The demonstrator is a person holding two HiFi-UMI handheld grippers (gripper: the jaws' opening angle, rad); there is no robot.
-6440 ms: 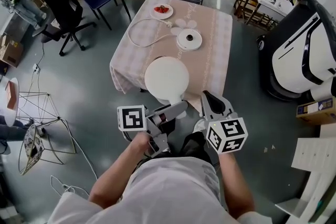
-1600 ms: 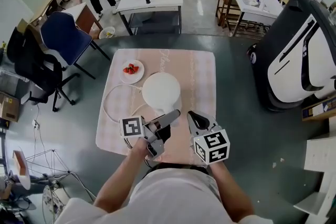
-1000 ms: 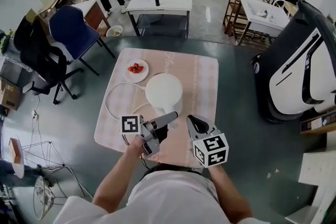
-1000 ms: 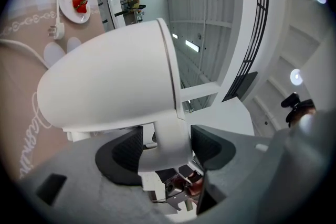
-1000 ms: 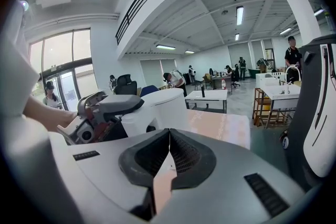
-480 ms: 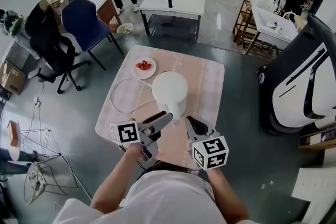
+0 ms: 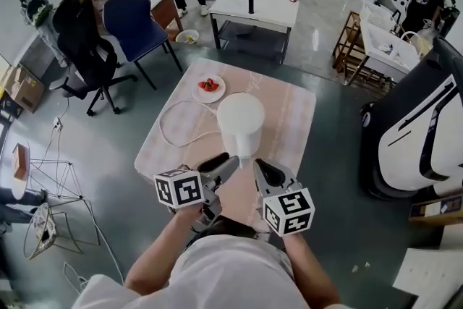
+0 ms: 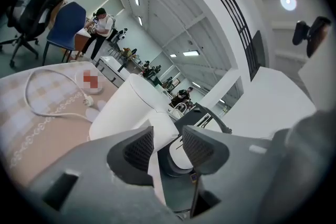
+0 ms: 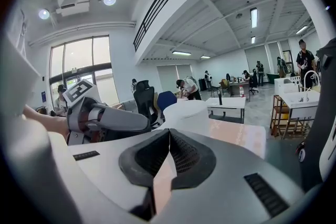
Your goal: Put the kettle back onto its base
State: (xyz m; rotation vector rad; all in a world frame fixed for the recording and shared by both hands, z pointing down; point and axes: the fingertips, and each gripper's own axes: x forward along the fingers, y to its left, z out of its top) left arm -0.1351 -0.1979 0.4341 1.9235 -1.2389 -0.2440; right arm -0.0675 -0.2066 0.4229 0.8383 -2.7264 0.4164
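Left hand-held gripper [image 7: 230, 161]: jaws apart and closing. The white handle [image 8: 161, 131] of the kettle shows in the gap between the ribbed dark pads. It lies close to one pad, and the pads do not clamp it.
Right hand-held gripper [image 7: 259, 166]: jaws together, pad tips meeting, nothing between them. It is held just beside the left hand-held gripper, both pointing away from the person over the near edge of the worktop.
Kettle: a white, smooth, cylindrical electric kettle [image 7: 241, 121] stands upright on the worktop, directly ahead of both hand-held grippers. Its near side is just past the left one's tips.
Base: hidden under the kettle's body, so the seating cannot be made out.
Cord: a white power cord [image 7: 170, 134] lies in a loose loop on the cloth. It is ahead and to the left of the left hand-held gripper and runs in towards the foot of the kettle.
Plate: a small white round plate [image 7: 208, 88] carrying red pieces of food sits beyond the cord loop. It is farther from the left hand-held gripper than the kettle and apart from it.
Worktop: a square table under a pale pink checked cloth [image 7: 293, 119].
Marker cubes: a white cube with black square markers rides on each hand-held gripper, the left one [image 7: 179, 189] and the right one [image 7: 288, 212], close to the person's hands.
Beyond the worktop: a blue chair [image 7: 134, 22] and a black office chair [image 7: 83, 36] stand off to the left on the grey floor. A white table [image 7: 257, 9] stands farther ahead.
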